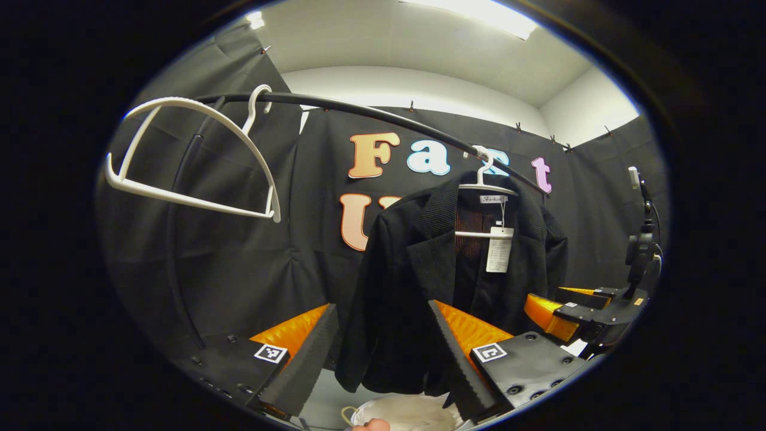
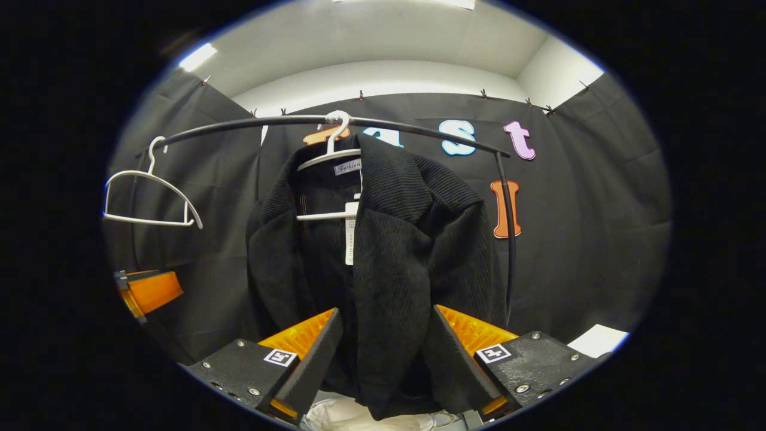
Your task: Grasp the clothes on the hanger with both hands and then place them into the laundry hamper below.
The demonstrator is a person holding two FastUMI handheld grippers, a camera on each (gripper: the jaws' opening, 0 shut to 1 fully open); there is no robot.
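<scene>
A black jacket (image 1: 419, 281) hangs on a white hanger (image 1: 486, 182) from the black rail (image 1: 371, 114). My left gripper (image 1: 383, 308) is open, and the jacket's near sleeve hangs in the gap between its fingers without being pinched. In the right gripper view the jacket (image 2: 389, 251) hangs straight ahead on its hanger (image 2: 329, 157). My right gripper (image 2: 386, 311) is open too, with the front panel between its fingers. A white laundry hamper (image 1: 407, 413) lies below the jacket, and its rim (image 2: 359, 416) peeks out low in the right gripper view. Each view shows the other gripper at the side (image 1: 574, 311) (image 2: 146, 290).
An empty white hanger (image 1: 191, 155) hangs on the rail further left, also seen as the empty hanger (image 2: 149, 197). The rail's upright post (image 2: 508, 239) stands right of the jacket. A camera stand (image 1: 640, 245) rises at the far right. Black cloth walls close in behind.
</scene>
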